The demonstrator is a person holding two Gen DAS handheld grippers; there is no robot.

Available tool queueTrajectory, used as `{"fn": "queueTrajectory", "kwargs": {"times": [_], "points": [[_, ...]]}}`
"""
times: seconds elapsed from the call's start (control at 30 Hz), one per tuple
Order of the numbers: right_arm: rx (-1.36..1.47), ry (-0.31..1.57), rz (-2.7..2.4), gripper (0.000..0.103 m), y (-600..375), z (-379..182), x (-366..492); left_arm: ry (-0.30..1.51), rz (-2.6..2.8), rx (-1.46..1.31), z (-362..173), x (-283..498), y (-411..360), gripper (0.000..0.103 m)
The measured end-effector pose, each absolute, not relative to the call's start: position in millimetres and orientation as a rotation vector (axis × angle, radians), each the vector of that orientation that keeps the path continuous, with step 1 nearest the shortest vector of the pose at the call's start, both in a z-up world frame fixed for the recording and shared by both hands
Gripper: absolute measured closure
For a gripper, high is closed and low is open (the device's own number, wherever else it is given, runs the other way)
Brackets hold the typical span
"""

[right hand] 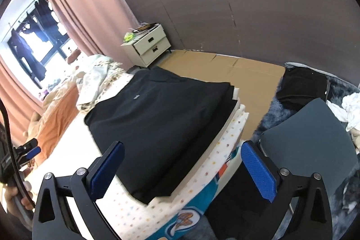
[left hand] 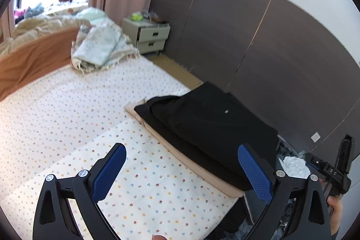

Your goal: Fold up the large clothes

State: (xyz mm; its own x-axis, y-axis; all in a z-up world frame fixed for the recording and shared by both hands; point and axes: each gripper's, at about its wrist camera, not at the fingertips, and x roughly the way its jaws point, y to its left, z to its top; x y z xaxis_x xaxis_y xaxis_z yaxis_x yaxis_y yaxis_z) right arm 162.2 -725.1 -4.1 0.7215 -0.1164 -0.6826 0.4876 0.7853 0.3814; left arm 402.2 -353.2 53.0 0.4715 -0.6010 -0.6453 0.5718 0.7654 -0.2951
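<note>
Grippers are both hanging angled down over the bed [left hand: 67, 105]: left gripper [left hand: 182, 169] and right gripper [right hand: 182, 169] are gaping wide, gripping nothing. Folded black garment [right hand: 162, 114] is lying flat near the bed's corner, just beyond them.

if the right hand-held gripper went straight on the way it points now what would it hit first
Most likely the folded black garment on the bed: the open right hand-held gripper points down at its near edge, with nothing between. Depth is unclear in this fisheye view.

Black gripper [left hand: 182, 169] frames, blue textured pads [left hand: 255, 172]
</note>
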Motion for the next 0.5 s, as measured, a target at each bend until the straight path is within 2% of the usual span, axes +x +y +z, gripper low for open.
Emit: {"fn": "queueTrajectory", "kwargs": {"times": [0.3,0.5], "points": [[0.507,0.641,-0.339,0.000,-684,35,133,0.669,-0.697,-0.018,97,334,-297,0.000],[0.465,0.623,-0.301,0.000,-649,48,114,0.656,-0.634,0.002,106,288,-262,0.000]]}}
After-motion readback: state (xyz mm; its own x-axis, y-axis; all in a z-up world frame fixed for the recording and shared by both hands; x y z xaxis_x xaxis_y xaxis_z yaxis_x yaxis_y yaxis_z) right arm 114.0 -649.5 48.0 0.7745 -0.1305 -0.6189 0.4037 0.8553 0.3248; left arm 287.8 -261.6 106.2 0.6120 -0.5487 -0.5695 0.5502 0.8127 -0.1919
